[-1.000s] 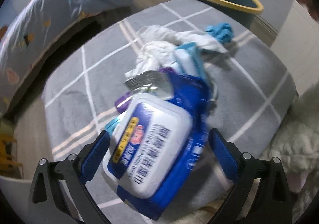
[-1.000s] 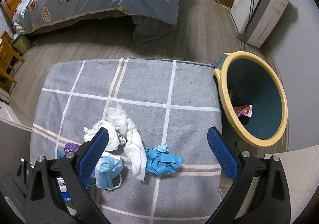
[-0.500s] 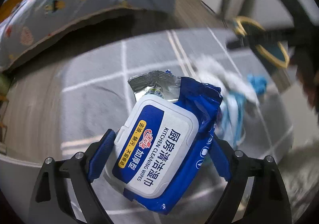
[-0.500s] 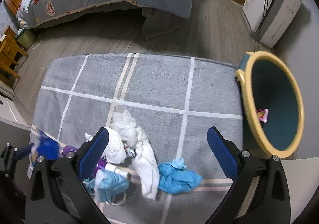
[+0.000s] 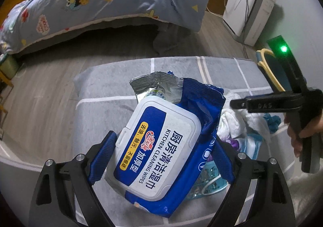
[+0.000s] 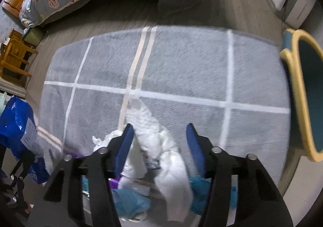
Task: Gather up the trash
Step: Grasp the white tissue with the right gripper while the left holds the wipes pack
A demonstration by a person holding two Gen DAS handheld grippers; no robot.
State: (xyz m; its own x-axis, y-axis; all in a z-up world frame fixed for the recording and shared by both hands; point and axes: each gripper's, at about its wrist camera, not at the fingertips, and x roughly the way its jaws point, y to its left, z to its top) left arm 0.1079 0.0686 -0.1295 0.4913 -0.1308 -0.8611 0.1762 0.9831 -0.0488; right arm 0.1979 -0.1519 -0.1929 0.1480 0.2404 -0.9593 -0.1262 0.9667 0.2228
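Observation:
My left gripper [image 5: 161, 158] is shut on a blue kitchen wipes pack [image 5: 161, 146] with a white lid, held above the grey rug [image 5: 113, 85]. The pack also shows at the left edge of the right wrist view [image 6: 16, 124]. My right gripper [image 6: 159, 144] is open, low over the trash pile, its jaws on either side of the white crumpled tissue [image 6: 157, 146]. Blue crumpled trash [image 6: 129, 202] and a purple item [image 6: 113, 182] lie under it. The teal bin with a yellow rim [image 6: 300, 93] stands at the rug's right edge.
A bed with a blue patterned duvet [image 5: 101, 5] lies beyond the rug. A white appliance with cables [image 5: 250, 15] stands at the back right. Wooden furniture [image 6: 14, 59] is at the left. The rug [image 6: 181, 65] between pile and bed is bare.
My left gripper lifted the wipes pack up and left off the pile. My right gripper came down over the white tissue and narrowed its jaws.

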